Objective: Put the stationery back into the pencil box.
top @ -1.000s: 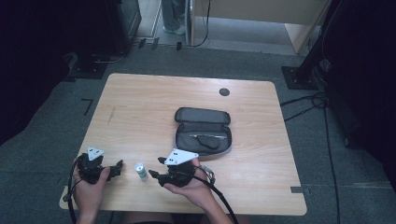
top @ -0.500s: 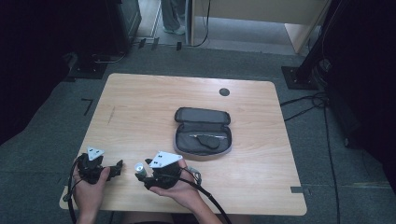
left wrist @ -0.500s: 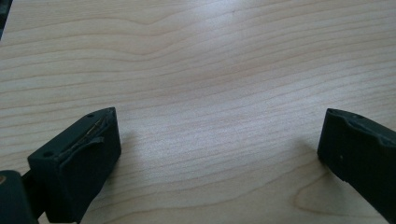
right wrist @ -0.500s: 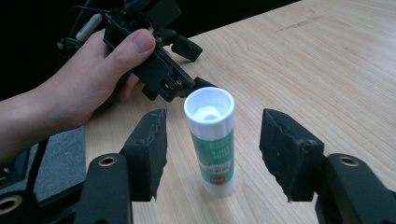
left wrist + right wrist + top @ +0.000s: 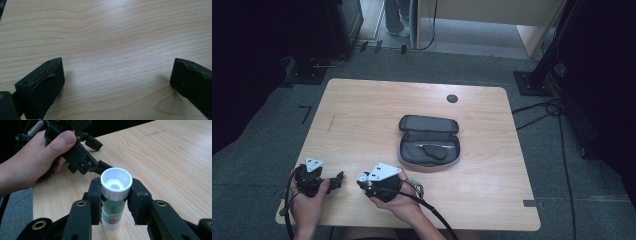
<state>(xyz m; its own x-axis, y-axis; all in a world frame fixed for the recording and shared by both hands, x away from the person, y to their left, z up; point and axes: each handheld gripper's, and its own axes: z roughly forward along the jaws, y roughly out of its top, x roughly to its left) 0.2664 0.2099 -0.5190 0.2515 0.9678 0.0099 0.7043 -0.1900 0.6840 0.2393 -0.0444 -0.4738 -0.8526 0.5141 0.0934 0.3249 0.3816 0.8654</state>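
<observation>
A white glue stick [image 5: 115, 206] with a green label and an open white top stands upright on the wooden table [image 5: 362, 115] near its front edge. My right gripper [image 5: 116, 195] has just been closing and its pads now press on both sides of the stick. From above, the right gripper [image 5: 363, 183] sits front centre with the stick's white top [image 5: 362, 176] at its tips. My left gripper [image 5: 337, 181] rests just left of it, held in a hand. Its jaws stand wide apart over bare wood [image 5: 117, 75].
An open grey pencil case [image 5: 429, 142] with dark items inside lies right of centre on the table. A round black cable hole [image 5: 452, 98] sits near the far edge. The right gripper's cable [image 5: 437, 217] trails off the front edge.
My right gripper moved left to the glue stick and closed around it. The left gripper kept still.
</observation>
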